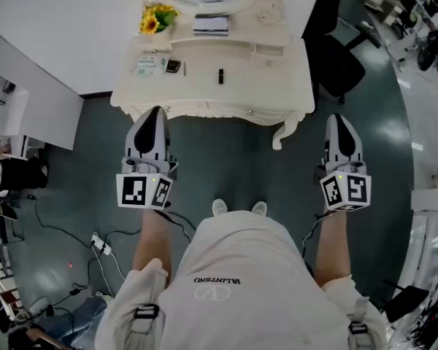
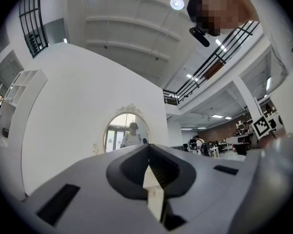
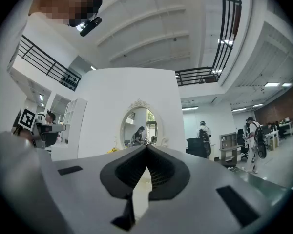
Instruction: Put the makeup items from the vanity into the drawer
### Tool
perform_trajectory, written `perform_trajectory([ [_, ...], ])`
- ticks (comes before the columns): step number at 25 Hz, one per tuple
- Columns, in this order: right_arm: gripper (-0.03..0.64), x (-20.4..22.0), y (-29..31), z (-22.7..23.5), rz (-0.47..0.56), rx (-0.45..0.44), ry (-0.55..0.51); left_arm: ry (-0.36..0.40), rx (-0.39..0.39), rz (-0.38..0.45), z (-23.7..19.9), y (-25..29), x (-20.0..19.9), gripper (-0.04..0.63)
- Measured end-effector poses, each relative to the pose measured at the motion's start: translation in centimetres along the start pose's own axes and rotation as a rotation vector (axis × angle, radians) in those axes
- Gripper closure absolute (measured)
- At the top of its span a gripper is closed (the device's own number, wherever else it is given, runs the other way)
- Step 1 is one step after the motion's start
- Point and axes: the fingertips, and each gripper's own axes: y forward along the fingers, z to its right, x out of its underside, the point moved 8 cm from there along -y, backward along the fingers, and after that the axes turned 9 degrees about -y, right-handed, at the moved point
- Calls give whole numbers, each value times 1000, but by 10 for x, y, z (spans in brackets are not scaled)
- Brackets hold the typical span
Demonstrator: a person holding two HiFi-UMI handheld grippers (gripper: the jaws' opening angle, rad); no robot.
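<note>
The white vanity [image 1: 204,90] stands ahead of me in the head view, its front drawer [image 1: 204,111] closed. On its top lie a pale box [image 1: 150,65], a small dark compact [image 1: 173,66], a thin stick [image 1: 184,68] and a black tube [image 1: 220,76]. My left gripper [image 1: 156,112] hovers just short of the vanity's front left edge, jaws together and holding nothing. My right gripper [image 1: 339,119] hangs over the floor to the right of the vanity, also shut and empty. Each gripper view looks along closed jaws, the left gripper [image 2: 148,147] and the right gripper [image 3: 147,147], toward the oval mirror [image 2: 128,130].
Yellow flowers [image 1: 155,19] and a flat box [image 1: 210,25] sit on the vanity's raised shelf. A black chair [image 1: 341,68] stands right of the vanity, a white desk [image 1: 22,100] at the left. Cables and a power strip [image 1: 98,243] lie on the floor behind left.
</note>
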Motion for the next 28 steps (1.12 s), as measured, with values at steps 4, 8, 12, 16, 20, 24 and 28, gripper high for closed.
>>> perform_trajectory([
  [4,606,-2,4,-9,7,-10,10,-13,9,0,-6,-1,-1,592],
  [8,606,-4,8,-22,18,-36,-4,-36,36,-2,-8,-1,2,592],
  [12,606,-2,13,-34,22,-12,54,-59,71,-7,-11,1,6,592],
  [16,606,0,20,-48,19,-2,68,-73,94,-16,-20,2,12,592],
  [20,606,3,27,-65,-2,3,49,-90,103,-36,-29,0,21,592],
  [24,606,8,40,-75,-15,-23,28,-112,102,-47,-31,5,29,592],
  [28,606,9,52,-78,-11,-42,34,-121,109,-62,-29,15,36,592],
])
